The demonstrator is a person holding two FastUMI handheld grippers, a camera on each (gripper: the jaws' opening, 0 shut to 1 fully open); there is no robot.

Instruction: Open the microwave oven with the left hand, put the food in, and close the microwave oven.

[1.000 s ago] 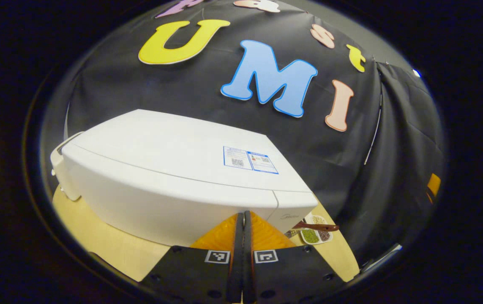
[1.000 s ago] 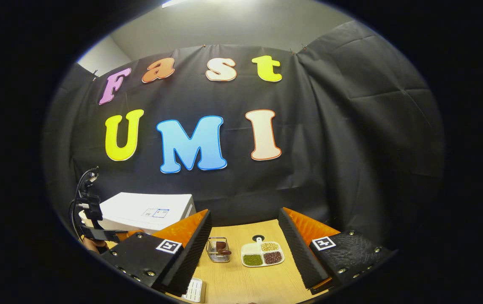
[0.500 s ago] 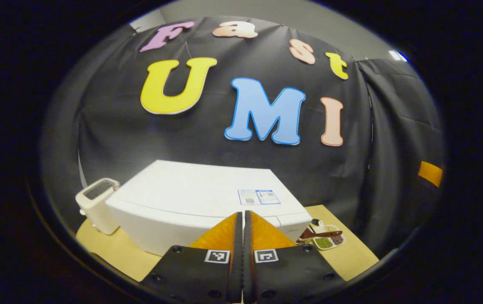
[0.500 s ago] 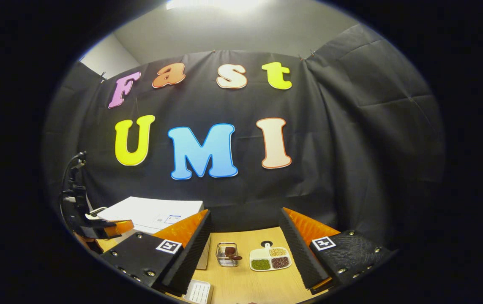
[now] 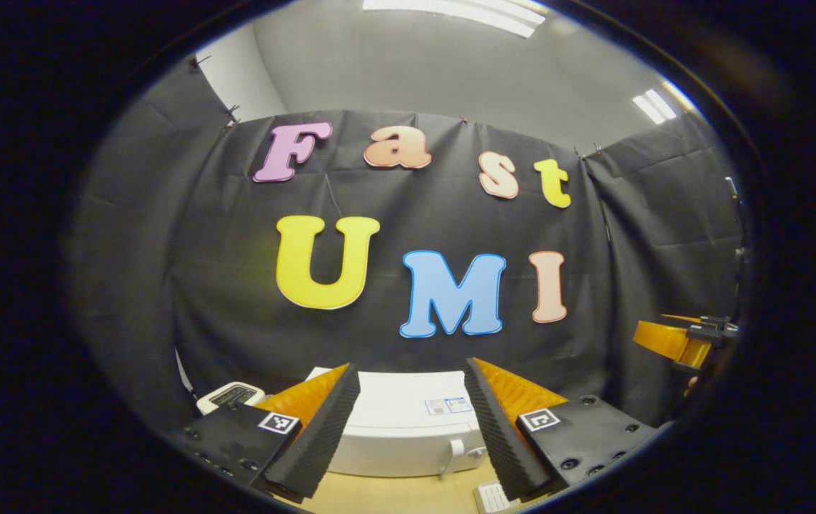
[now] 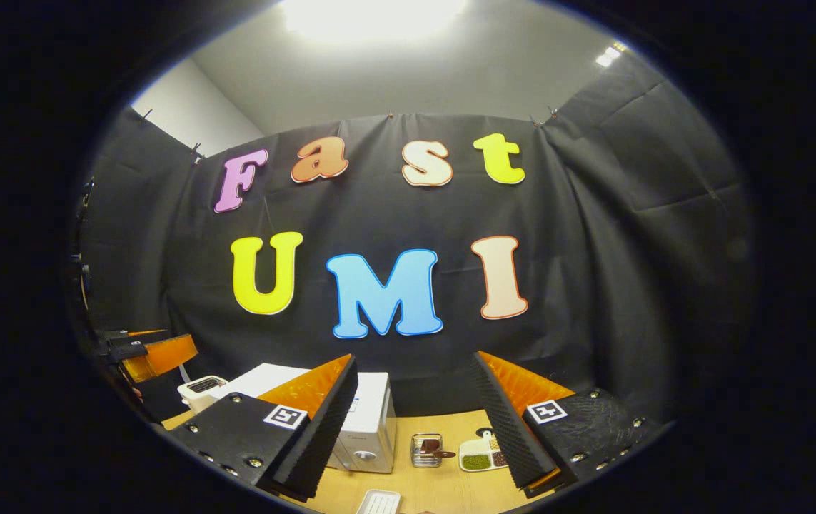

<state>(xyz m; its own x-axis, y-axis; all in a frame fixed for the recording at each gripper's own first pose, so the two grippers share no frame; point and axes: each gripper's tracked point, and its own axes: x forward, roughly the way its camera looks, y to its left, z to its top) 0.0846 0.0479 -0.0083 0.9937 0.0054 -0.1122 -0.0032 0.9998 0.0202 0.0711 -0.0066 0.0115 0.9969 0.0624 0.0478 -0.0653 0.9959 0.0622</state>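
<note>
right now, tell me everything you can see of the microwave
The microwave is a white, smooth, boxy appliance standing upright on the light wooden table, in front of the black cloth. A small sticker sits on its top, a pale handle on its front near the right end, and a round knob shows in the right gripper view. Its door looks closed. A white toaster stands at its left. Neither tool touches it.

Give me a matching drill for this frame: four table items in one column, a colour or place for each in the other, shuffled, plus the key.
Column 1
1. microwave
2. toaster
3. wire basket
4. divided dish

Column 2
A. holds green, brown and pale fillings
B. white box with a knob low on its front
C. small, metal, between the microwave and the dish
D. far left of the table, slots on top

Pairs: 1-B, 2-D, 3-C, 4-A
</note>
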